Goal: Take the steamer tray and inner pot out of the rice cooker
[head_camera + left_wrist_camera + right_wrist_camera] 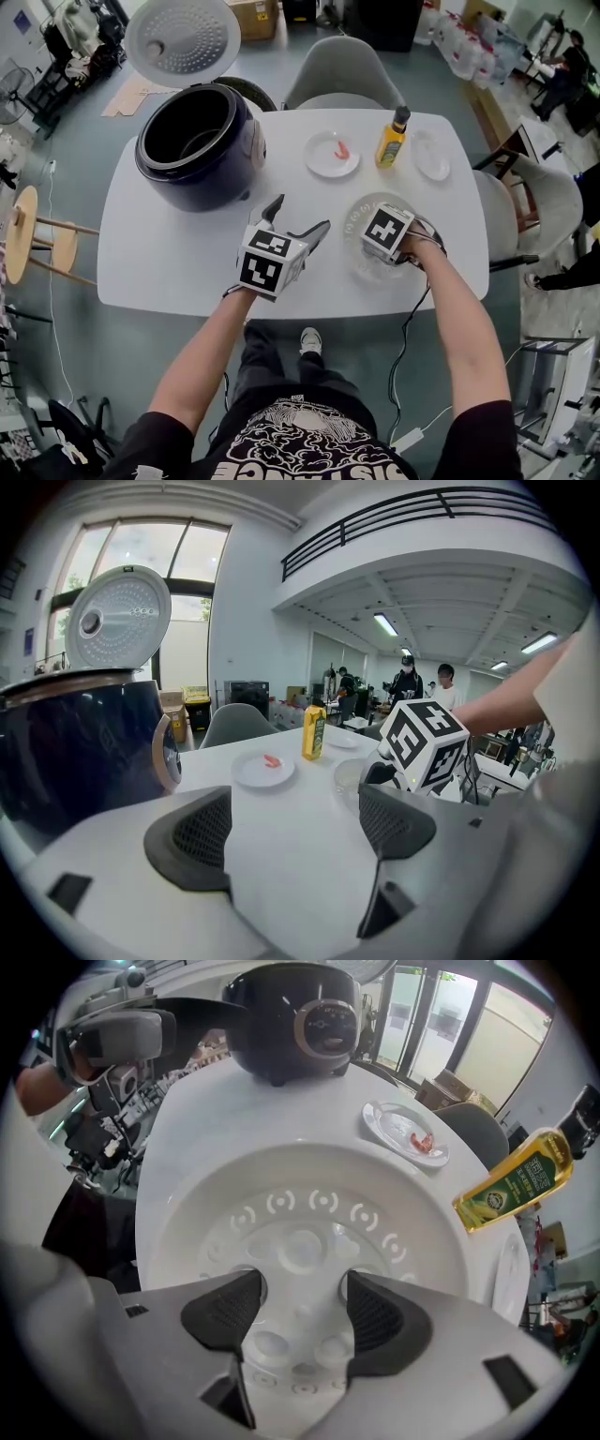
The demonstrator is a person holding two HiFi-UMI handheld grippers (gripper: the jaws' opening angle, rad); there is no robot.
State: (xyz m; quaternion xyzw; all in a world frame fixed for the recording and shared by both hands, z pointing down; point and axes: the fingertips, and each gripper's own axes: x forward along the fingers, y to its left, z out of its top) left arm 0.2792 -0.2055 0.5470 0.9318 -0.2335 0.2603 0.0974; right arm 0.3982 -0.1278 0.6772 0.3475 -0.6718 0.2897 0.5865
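In the head view your right tongs (389,234) cover most of the tray (358,217) beneath them. Ahead of your left tongs (295,827), the cooker (84,752) is cut off by the picture's left edge. Beyond both tongs, the red bit (342,149) on the plate (317,161) is too small to name, as is the bottle (392,139) label.

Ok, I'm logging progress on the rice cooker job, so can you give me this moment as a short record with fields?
rice cooker: at the table's far left, lid raised
steamer tray: out of the cooker, lying flat on the table at the near right
inner pot: appears to sit inside the cooker, not yet removed
right gripper: pointing down over the tray's middle, jaws apart, nothing clamped
left gripper: over bare table, jaws apart, empty
other items: plate and yellow bottle behind the tray
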